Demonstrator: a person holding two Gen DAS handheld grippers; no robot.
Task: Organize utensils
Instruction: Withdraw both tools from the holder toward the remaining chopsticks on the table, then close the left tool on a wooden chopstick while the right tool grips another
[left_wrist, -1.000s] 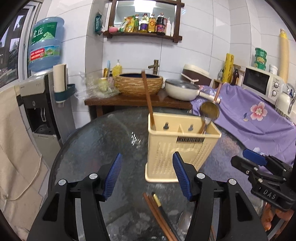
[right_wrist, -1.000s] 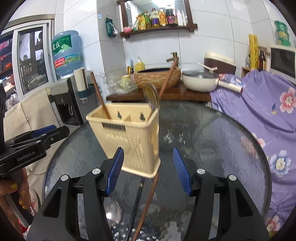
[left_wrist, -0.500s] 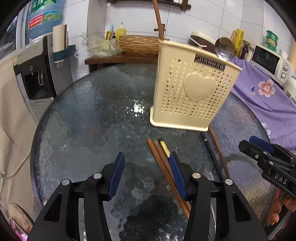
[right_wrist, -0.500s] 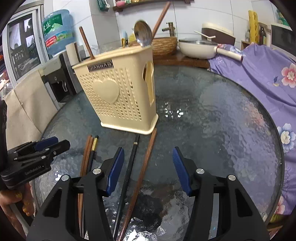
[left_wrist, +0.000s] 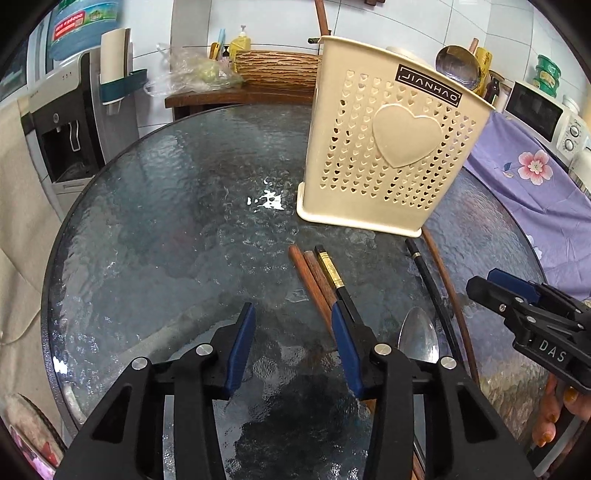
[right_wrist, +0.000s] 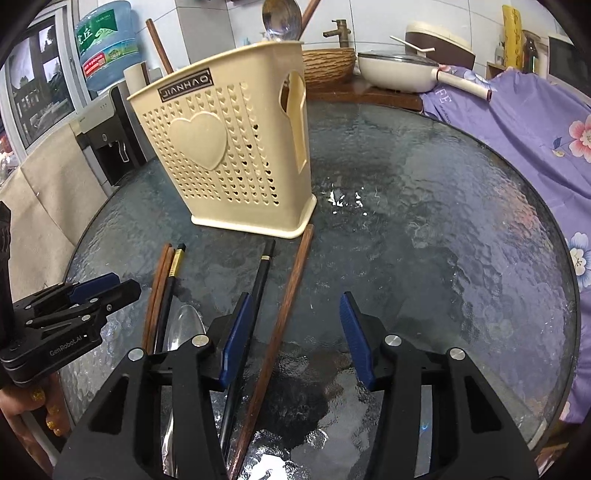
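A cream utensil holder (left_wrist: 388, 147) with a heart stands upright on the round glass table (left_wrist: 166, 229); it also shows in the right wrist view (right_wrist: 236, 147). A spoon (left_wrist: 458, 70) and brown chopsticks (right_wrist: 157, 44) stick out of it. On the glass in front lie brown chopsticks (left_wrist: 314, 284), a black gold-banded chopstick (left_wrist: 332, 273), a black chopstick (right_wrist: 260, 280), a long brown chopstick (right_wrist: 288, 299) and a metal spoon (left_wrist: 419, 332). My left gripper (left_wrist: 291, 343) is open and empty just left of the brown pair. My right gripper (right_wrist: 295, 332) is open and empty, straddling the long brown chopstick.
A water dispenser (left_wrist: 70, 122) stands at the left. A wooden counter (right_wrist: 362, 92) behind holds a woven basin (right_wrist: 325, 66) and a white pan (right_wrist: 399, 74). A purple floral cloth (right_wrist: 535, 118) covers the right side, with a microwave (left_wrist: 535, 114) on it.
Both grippers have dropped and tilted down toward the table, from level with the holder's top to just above the loose utensils. Both stay open. The utensils have not moved.
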